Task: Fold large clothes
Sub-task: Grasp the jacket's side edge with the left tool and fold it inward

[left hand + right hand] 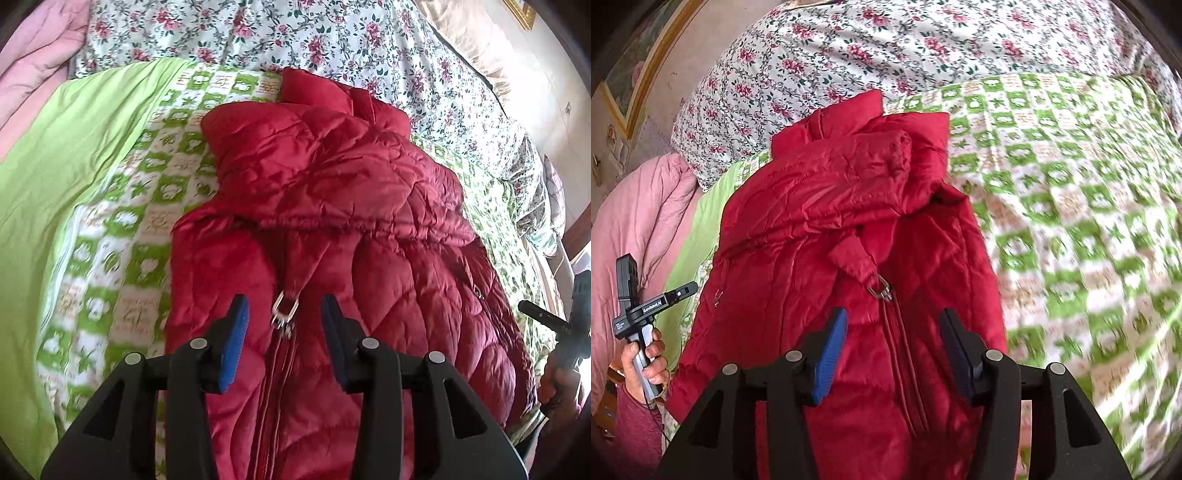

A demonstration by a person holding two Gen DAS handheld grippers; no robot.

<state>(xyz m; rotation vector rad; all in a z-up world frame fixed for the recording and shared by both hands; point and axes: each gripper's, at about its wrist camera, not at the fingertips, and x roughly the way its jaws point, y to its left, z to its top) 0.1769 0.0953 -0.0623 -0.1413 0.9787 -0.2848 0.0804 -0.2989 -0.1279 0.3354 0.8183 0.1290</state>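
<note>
A red quilted puffer jacket (pixel 332 206) lies on the bed, folded narrow, its collar toward the far side. A strap with a metal buckle (pixel 284 314) lies on it beside the zipper. My left gripper (pixel 284 332) is open above the jacket, its jaws either side of the buckle, holding nothing. In the right wrist view the jacket (pixel 831 221) and the buckle (pixel 881 288) show again. My right gripper (pixel 894 343) is open above the zipper, empty. Each view shows the other gripper's handle in a hand at its edge.
The jacket lies on a green and white checked sheet (pixel 122 236) (pixel 1071 206). A floral quilt (pixel 295 33) (pixel 886 48) is heaped at the far side. A pink quilt (pixel 33 62) (pixel 639 221) lies at one side, with a plain green cloth (pixel 55 155).
</note>
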